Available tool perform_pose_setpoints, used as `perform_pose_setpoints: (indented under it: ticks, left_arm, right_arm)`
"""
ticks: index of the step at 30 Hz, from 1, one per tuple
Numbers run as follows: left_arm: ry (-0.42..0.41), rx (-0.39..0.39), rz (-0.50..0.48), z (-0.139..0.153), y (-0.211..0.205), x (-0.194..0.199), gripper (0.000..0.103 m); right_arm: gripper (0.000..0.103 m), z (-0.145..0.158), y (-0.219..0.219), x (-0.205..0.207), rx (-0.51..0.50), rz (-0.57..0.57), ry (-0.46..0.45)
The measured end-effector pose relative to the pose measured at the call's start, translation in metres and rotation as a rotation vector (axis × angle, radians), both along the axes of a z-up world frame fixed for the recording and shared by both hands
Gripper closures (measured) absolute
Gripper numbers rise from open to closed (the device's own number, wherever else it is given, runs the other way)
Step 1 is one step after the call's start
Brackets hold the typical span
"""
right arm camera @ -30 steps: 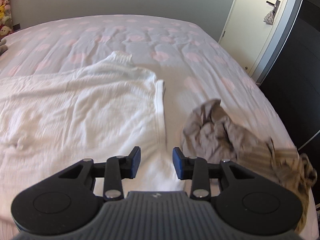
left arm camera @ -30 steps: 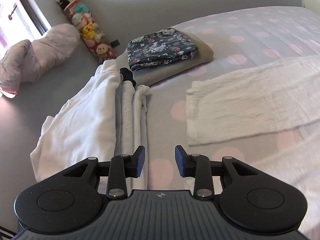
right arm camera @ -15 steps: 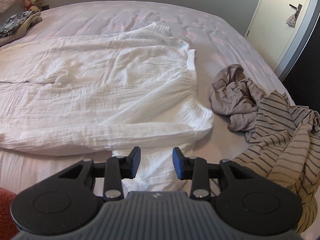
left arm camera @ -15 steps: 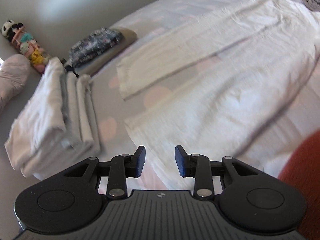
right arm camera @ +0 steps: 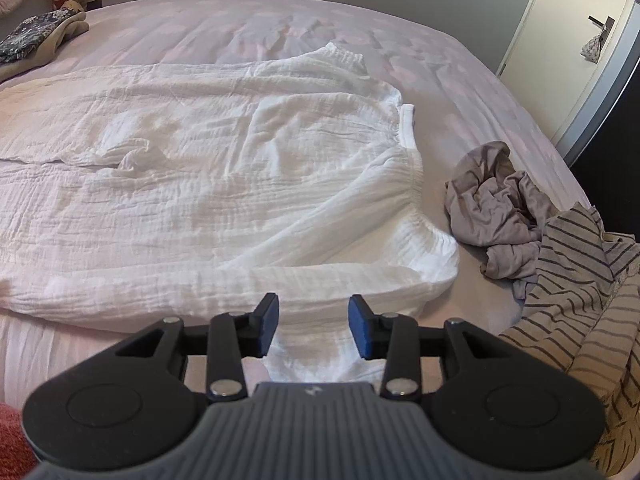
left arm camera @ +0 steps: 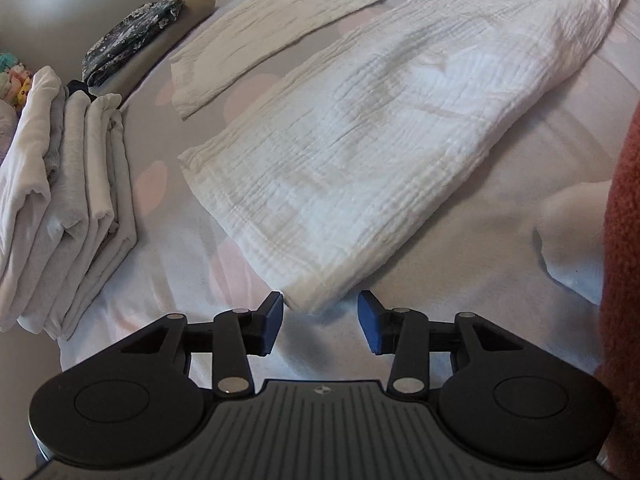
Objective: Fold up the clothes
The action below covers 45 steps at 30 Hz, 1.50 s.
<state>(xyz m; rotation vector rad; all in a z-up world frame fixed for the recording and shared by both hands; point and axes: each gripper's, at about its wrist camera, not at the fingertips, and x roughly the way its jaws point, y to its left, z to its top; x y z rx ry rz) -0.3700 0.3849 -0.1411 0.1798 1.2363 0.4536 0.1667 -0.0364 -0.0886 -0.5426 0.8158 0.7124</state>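
A pair of white crinkled trousers (right arm camera: 224, 184) lies spread flat across a bed (right arm camera: 280, 20) covered in a pale sheet with pink dots. The waistband sits toward the bed's right side and both legs stretch toward the left side, with the hem of the nearer leg (left arm camera: 312, 296) reaching close to the near edge.

The left claw (left arm camera: 320, 322) hovers at that hem, its blue-padded jaws apart, the hem corner lying just between and ahead of them. The right claw (right arm camera: 313, 324) hovers over the near edge of the trousers by the waistband, jaws also apart with white fabric showing between them. Whether either claw touches the cloth cannot be told.

On the bed's left edge stands a pile of folded white and grey clothes (left arm camera: 68, 208). Beyond it, toward the far left corner, a folded dark floral garment (left arm camera: 132, 44) rests on a folded beige one (left arm camera: 176, 24). Near the right edge lie a crumpled taupe garment (right arm camera: 496, 216) and, just beside it, a beige garment with dark stripes (right arm camera: 580, 280).
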Motion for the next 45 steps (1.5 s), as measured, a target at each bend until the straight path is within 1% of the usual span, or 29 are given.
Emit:
perform_pose_setpoints:
  ticks: [1, 2, 3, 5, 8, 11, 15, 19, 23, 27, 31, 32, 34, 36, 40, 42, 45]
  left_arm:
    - [-0.009, -0.027, 0.007, 0.000, 0.004, 0.001, 0.082]
    - [-0.019, -0.053, 0.018, 0.001, 0.007, 0.002, 0.089]
    - [-0.031, -0.076, 0.033, 0.004, 0.012, 0.002, 0.090]
    - [-0.061, -0.122, 0.063, 0.013, 0.022, 0.002, 0.096]
    - [-0.112, -0.178, 0.104, 0.030, 0.038, 0.003, 0.097]
    - [-0.165, -0.198, 0.138, 0.052, 0.056, 0.009, 0.097]
    - [-0.167, -0.200, 0.201, 0.065, 0.080, 0.026, 0.097]
    - [-0.137, -0.202, 0.252, 0.059, 0.103, 0.046, 0.097]
    - [-0.096, -0.207, 0.274, 0.040, 0.116, 0.065, 0.097]
    - [-0.065, -0.203, 0.284, 0.019, 0.120, 0.075, 0.097]
    - [-0.072, -0.200, 0.284, 0.020, 0.124, 0.074, 0.090]
    - [-0.077, -0.198, 0.281, 0.024, 0.124, 0.073, 0.088]
    - [-0.090, -0.179, 0.267, 0.033, 0.123, 0.068, 0.086]
    - [-0.099, -0.149, 0.246, 0.044, 0.118, 0.064, 0.086]
    - [-0.110, -0.108, 0.138, 0.058, 0.096, 0.055, 0.086]
    - [-0.090, -0.083, 0.063, 0.059, 0.080, 0.055, 0.086]
    - [-0.034, -0.032, -0.026, 0.050, 0.058, 0.061, 0.086]
  right_arm:
    - [0.060, 0.000, 0.003, -0.001, -0.008, 0.007, -0.003]
    - [0.060, -0.001, 0.006, -0.003, -0.017, 0.014, -0.005]
    - [0.059, -0.001, 0.009, -0.004, -0.025, 0.020, -0.008]
    - [0.056, -0.002, 0.014, -0.005, -0.035, 0.032, -0.011]
    - [0.056, -0.005, 0.020, -0.003, -0.044, 0.025, -0.010]
    - [0.056, -0.008, 0.026, 0.000, -0.055, 0.022, -0.013]
    - [0.056, -0.013, 0.034, 0.002, -0.064, 0.023, -0.017]
    - [0.055, -0.020, 0.040, 0.004, -0.071, 0.023, -0.019]
    - [0.054, -0.029, 0.040, 0.008, -0.076, 0.009, -0.009]
    - [0.053, -0.040, 0.039, 0.012, -0.085, -0.015, 0.012]
    - [0.053, -0.047, 0.039, 0.015, -0.086, -0.021, 0.023]
    - [0.053, -0.048, 0.039, 0.015, -0.086, -0.022, 0.024]
    - [0.053, -0.049, 0.041, 0.016, -0.087, -0.021, 0.025]
    - [0.053, -0.050, 0.042, 0.016, -0.089, -0.019, 0.022]
    - [0.053, -0.050, 0.040, 0.016, -0.083, -0.021, 0.020]
    - [0.053, -0.050, 0.039, 0.016, -0.078, -0.022, 0.020]
    - [0.053, -0.046, 0.036, 0.015, -0.072, -0.019, 0.018]
